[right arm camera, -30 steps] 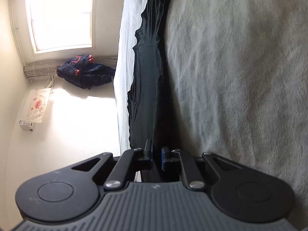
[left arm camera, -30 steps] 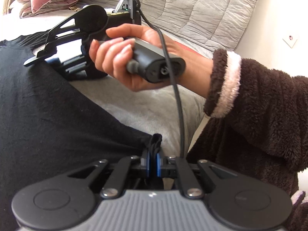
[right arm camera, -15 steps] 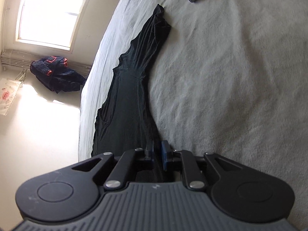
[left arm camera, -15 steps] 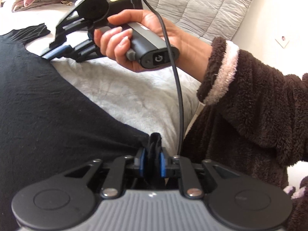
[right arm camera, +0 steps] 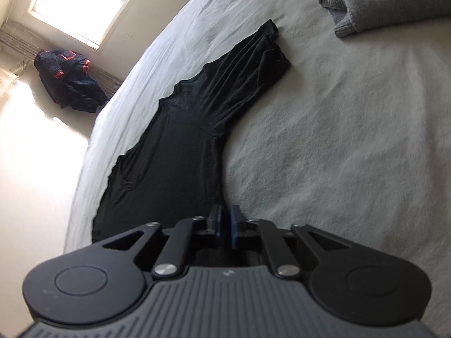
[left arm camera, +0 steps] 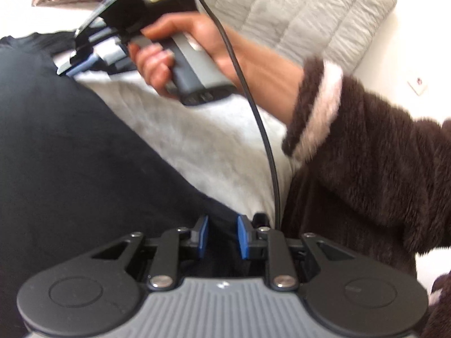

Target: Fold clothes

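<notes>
Black garment (right arm camera: 180, 152) lies flat on the pale bed cover (right arm camera: 338, 155), spread lengthwise: its long axis runs straight away from the right gripper (right arm camera: 224, 226), hem end at the jaws, one sleeve fanned out at the far end toward the folded grey knit (right arm camera: 375, 8). Right gripper: jaws narrowed to a slit, a dark fold of the hem edge pinched between the blue pads. Left gripper (left arm camera: 222, 236): jaws partly apart, black cloth between the pads, but contact is not clear; I read this as a loose hold at best. Left wrist view shows the right hand (left arm camera: 180, 53) with its gripper further along the same near edge, so both grippers sit on one end of the garment. Judgement: the next fold depends on carrying this near end along the long axis toward the sleeve end; the right gripper has the firmer purchase.
</notes>
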`<state>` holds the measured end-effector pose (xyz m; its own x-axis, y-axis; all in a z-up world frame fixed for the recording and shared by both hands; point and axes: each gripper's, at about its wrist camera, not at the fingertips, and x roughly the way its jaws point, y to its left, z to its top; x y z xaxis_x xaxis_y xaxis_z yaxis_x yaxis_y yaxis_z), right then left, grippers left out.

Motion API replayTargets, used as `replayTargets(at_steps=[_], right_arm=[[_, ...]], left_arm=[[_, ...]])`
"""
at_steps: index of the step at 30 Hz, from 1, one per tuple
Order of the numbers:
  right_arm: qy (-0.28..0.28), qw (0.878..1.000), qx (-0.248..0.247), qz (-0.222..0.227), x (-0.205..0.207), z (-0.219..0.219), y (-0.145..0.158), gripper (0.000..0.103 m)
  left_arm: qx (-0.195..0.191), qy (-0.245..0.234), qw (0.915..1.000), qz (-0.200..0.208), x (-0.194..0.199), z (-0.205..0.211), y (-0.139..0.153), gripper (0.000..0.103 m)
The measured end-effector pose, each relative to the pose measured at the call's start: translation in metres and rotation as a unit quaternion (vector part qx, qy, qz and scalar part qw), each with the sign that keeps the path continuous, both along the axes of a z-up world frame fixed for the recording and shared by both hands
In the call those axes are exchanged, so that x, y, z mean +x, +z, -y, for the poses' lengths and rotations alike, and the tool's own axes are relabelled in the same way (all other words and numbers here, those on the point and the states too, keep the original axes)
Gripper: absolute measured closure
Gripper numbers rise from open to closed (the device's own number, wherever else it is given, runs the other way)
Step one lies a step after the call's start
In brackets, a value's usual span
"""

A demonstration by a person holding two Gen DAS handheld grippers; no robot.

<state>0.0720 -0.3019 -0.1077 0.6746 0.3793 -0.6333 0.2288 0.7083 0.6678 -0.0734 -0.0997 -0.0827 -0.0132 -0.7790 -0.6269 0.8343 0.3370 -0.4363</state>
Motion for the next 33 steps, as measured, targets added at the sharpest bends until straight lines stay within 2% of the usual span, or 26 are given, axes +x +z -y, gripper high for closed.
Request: replayTargets(at_steps=[3,6,9,12,17,20,24,27,30,31,33], right_arm=[[0.004,1.000,-0.024,0.003,0.000,0.001,0.006,0.100],[0.019,0.999,-0.039,0.015,-0.009,0.002,0.014,0.084],[0.044,0.998,-0.044,0.032,-0.023,-0.002,0.026,0.082],[0.080,0.993,-0.056,0.060,-0.045,-0.013,0.043,0.055],[0.172,0.974,-0.106,0.105,-0.081,-0.058,0.060,0.055],[0.225,0.956,-0.136,0.128,-0.099,-0.087,0.059,0.055],[0.292,0.927,-0.188,0.141,-0.122,-0.117,0.047,0.055],[0.350,0.890,-0.258,0.138,-0.146,-0.135,0.033,0.055],[0.403,0.837,-0.332,0.161,-0.179,-0.140,0.022,0.054],[0.412,0.830,-0.337,0.166,-0.186,-0.136,0.022,0.053],[0.425,0.826,-0.330,0.168,-0.195,-0.125,0.022,0.053]], left_arm=[[-0.007,-0.004,1.0000,-0.002,-0.004,-0.002,0.002,0.080],[-0.015,-0.011,0.9998,0.000,-0.006,-0.012,0.007,0.080],[-0.016,0.011,0.9997,0.017,-0.009,-0.029,0.011,0.075],[-0.012,0.058,0.9973,0.042,-0.006,-0.053,0.016,0.068],[0.015,0.138,0.9857,0.095,-0.001,-0.094,0.021,0.067],[0.036,0.167,0.9789,0.112,-0.002,-0.109,0.016,0.067],[0.038,0.178,0.9756,0.123,-0.014,-0.128,0.012,0.066],[0.042,0.165,0.9769,0.129,-0.029,-0.143,0.010,0.064],[0.050,0.139,0.9813,0.124,-0.041,-0.166,0.013,0.060],[0.054,0.131,0.9827,0.119,-0.044,-0.173,0.015,0.060],[0.062,0.117,0.9855,0.106,-0.049,-0.186,0.018,0.059]])
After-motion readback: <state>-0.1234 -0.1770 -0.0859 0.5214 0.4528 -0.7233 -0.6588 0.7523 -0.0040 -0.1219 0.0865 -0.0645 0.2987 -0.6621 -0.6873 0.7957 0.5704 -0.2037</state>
